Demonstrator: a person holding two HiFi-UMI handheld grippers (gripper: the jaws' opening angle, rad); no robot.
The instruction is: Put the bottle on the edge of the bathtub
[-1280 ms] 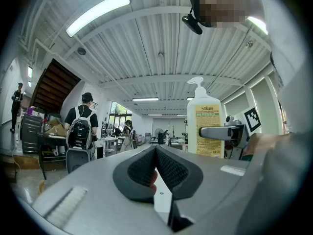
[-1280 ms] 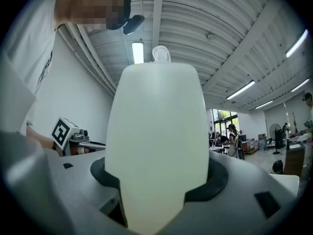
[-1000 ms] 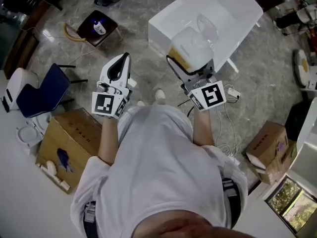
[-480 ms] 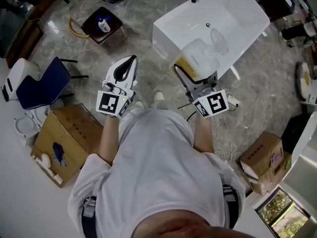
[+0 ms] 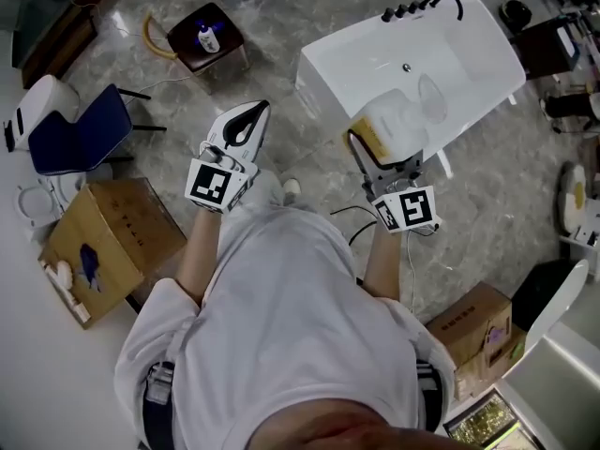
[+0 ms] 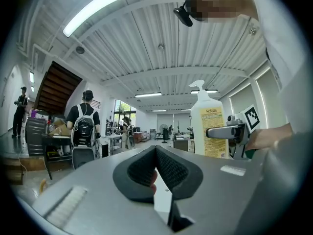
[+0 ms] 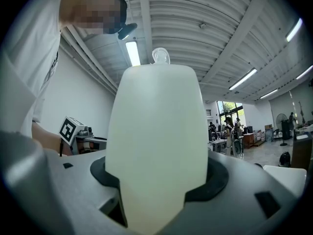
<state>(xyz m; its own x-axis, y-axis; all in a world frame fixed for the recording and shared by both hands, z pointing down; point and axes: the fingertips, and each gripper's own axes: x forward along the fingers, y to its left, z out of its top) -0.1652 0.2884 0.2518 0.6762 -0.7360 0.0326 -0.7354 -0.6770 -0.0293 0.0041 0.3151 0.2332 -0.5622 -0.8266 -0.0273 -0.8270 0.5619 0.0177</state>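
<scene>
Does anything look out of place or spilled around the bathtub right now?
Nothing is spilled or damaged. The right gripper holds the pump bottle upright by the bathtub's near rim, not yet set down. The left gripper is shut and empty. The one untidy thing: loose cables lie on the floor near the tub.

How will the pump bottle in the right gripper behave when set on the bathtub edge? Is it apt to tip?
The bottle is tall with a pump on top, so it may well tip on the bathtub rim. Its smooth rounded wall might slip in the right gripper. It looks stiff, probably not floppy.
</scene>
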